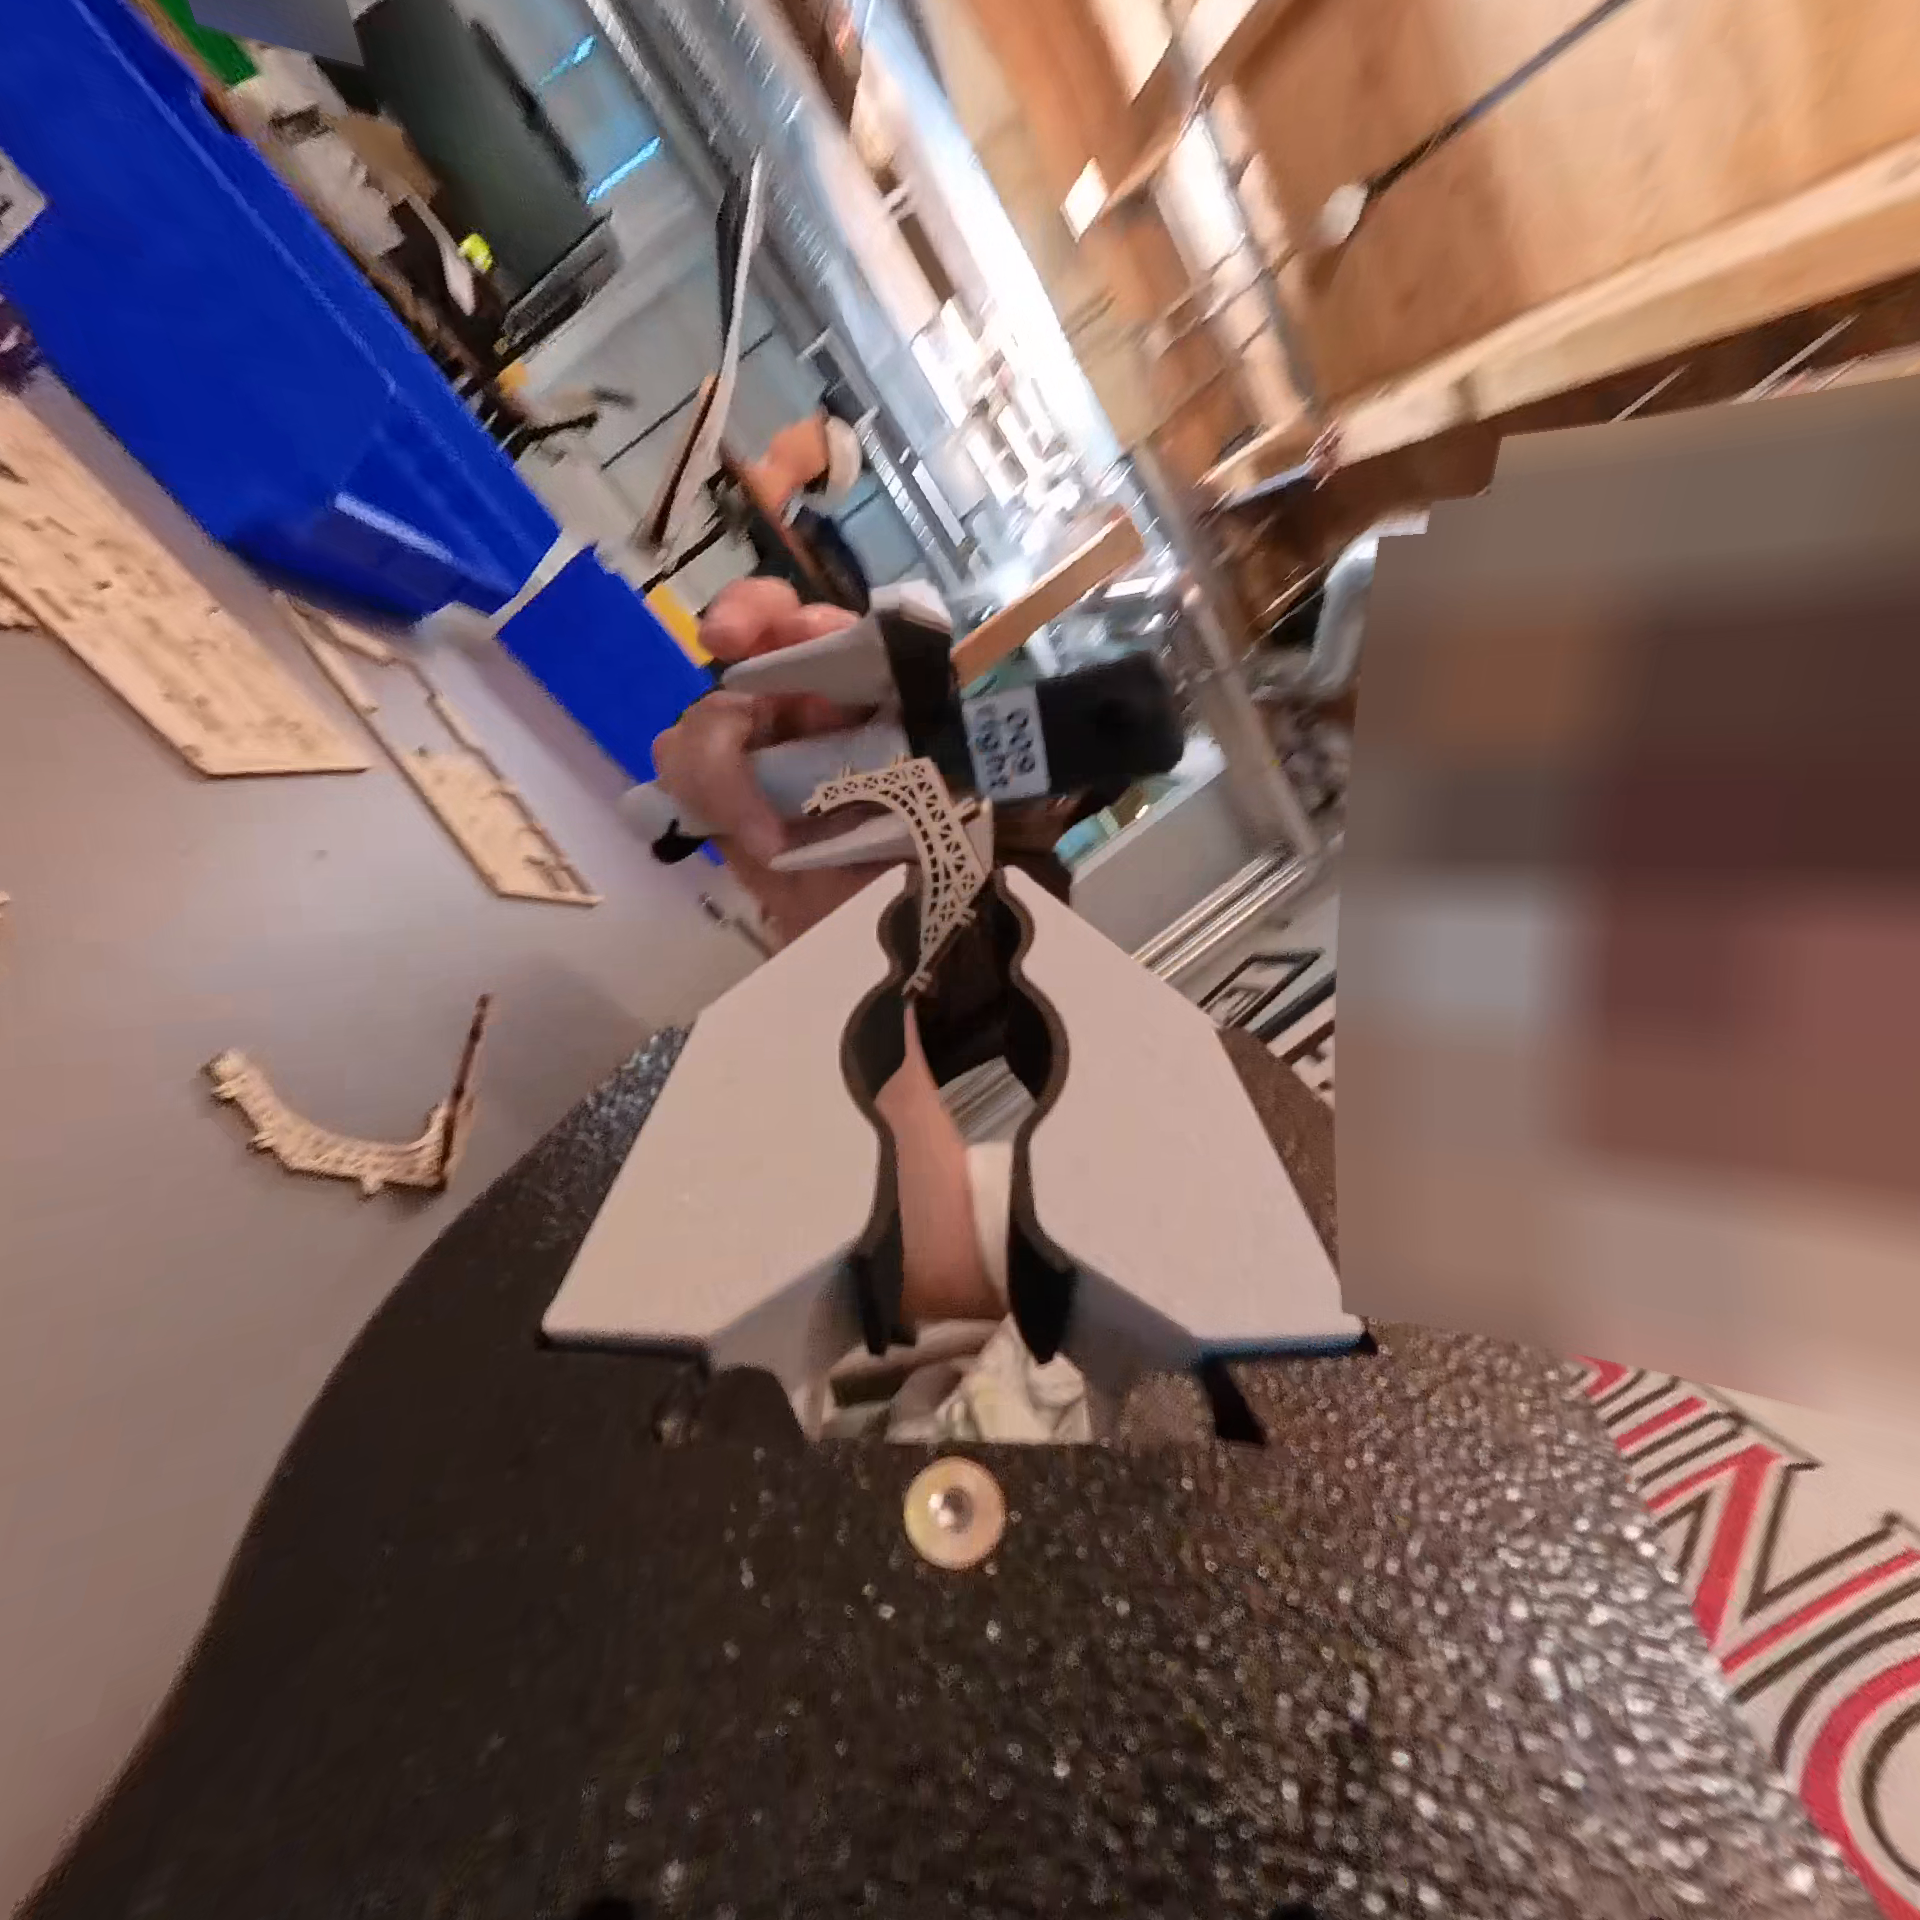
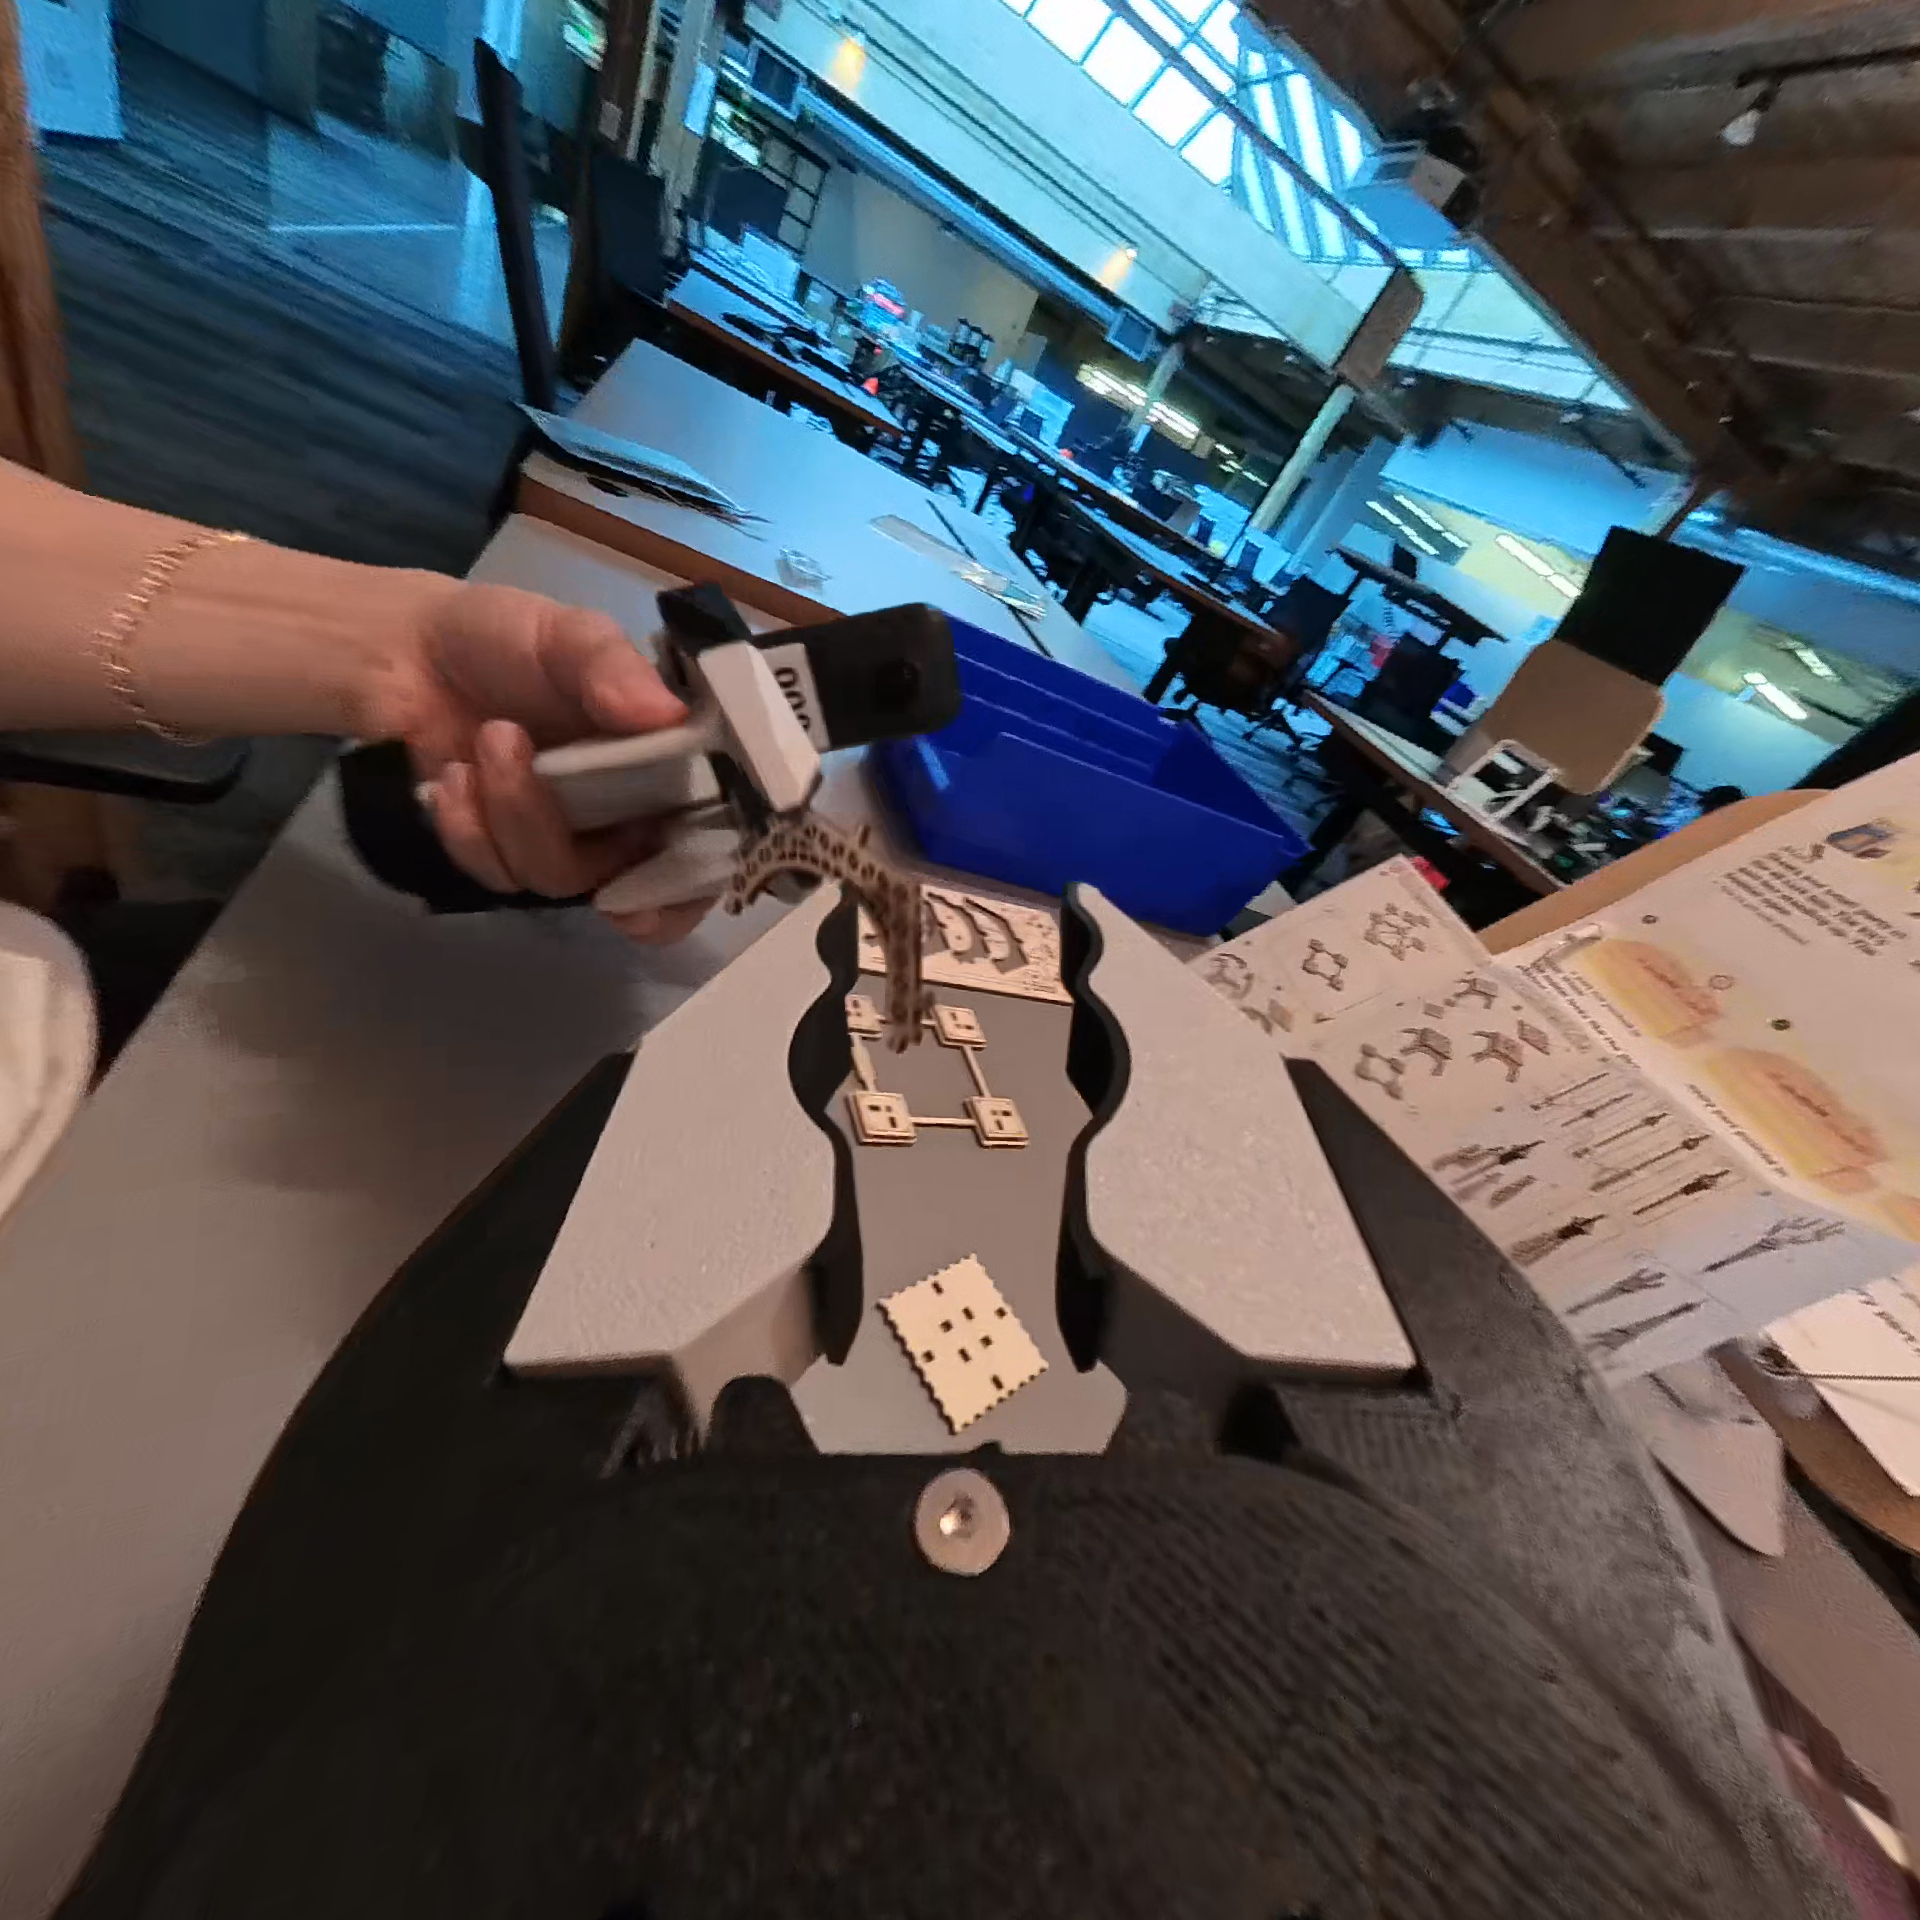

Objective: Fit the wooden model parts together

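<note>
In the left wrist view, cut-out wooden sheets (image 1: 156, 644) are lying flat on the grey bench (image 1: 260, 956) at the far left, just beside a blue bin (image 1: 208, 312). Nearer, a loose curved lattice leg (image 1: 343, 1132) is resting on the bench by itself. In the middle, the left gripper (image 1: 956, 914) is holding its fingers (image 1: 727, 1143) close, pinching the lower end of a curved lattice piece (image 1: 935, 852) at the tips. Behind it, a hand (image 1: 727, 748) is holding the other gripper.

In the right wrist view, a hand (image 2: 520, 727) is gripping the left tool at the left. The same lattice piece (image 2: 883, 914) is hanging in the air above the bench (image 2: 260, 1091), touching the left tip of the right gripper (image 2: 956, 935), whose fingers (image 2: 1195, 1143) are standing spread. Seen between them, a square frame with four corner pads (image 2: 935, 1081) and a small square plate (image 2: 961, 1340) are lying on the bench. To the right, an instruction sheet (image 2: 1558, 1091) is lying open.
</note>
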`<state>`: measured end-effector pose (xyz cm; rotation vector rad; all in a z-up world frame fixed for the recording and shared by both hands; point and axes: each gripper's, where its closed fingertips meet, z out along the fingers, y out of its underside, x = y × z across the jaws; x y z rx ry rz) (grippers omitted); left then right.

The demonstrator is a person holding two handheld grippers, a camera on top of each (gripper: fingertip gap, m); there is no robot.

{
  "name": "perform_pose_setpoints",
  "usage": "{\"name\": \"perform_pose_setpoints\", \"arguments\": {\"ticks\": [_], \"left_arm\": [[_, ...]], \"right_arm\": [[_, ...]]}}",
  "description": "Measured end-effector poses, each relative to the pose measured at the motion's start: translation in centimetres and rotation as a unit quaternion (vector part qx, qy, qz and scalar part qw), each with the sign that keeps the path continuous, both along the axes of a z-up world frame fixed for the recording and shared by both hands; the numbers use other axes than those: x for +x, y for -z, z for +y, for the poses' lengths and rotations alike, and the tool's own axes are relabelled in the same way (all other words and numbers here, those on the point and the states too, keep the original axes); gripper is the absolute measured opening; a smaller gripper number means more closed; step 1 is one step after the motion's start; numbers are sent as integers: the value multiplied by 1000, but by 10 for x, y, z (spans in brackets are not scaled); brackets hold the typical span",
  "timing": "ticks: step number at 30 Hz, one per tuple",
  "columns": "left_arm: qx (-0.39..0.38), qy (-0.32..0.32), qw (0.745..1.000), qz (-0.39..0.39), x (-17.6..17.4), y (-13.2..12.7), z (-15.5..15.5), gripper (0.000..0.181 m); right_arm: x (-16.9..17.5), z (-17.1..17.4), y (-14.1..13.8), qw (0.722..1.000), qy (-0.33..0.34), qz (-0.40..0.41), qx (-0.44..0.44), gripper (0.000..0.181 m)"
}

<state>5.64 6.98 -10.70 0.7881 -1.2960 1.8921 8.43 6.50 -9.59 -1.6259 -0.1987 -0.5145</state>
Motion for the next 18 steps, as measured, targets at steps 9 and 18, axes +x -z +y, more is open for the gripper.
{"name": "perform_pose_setpoints", "arguments": {"ticks": [9,18], "left_arm": [[176,55,980,-71,-5,29,-14,9],[57,14,996,-70,19,-3,-11,9]], "right_arm": [[-17,-3,32,992,-48,2,-118,5],[3,-29,25,992,23,102,-73,34]]}}
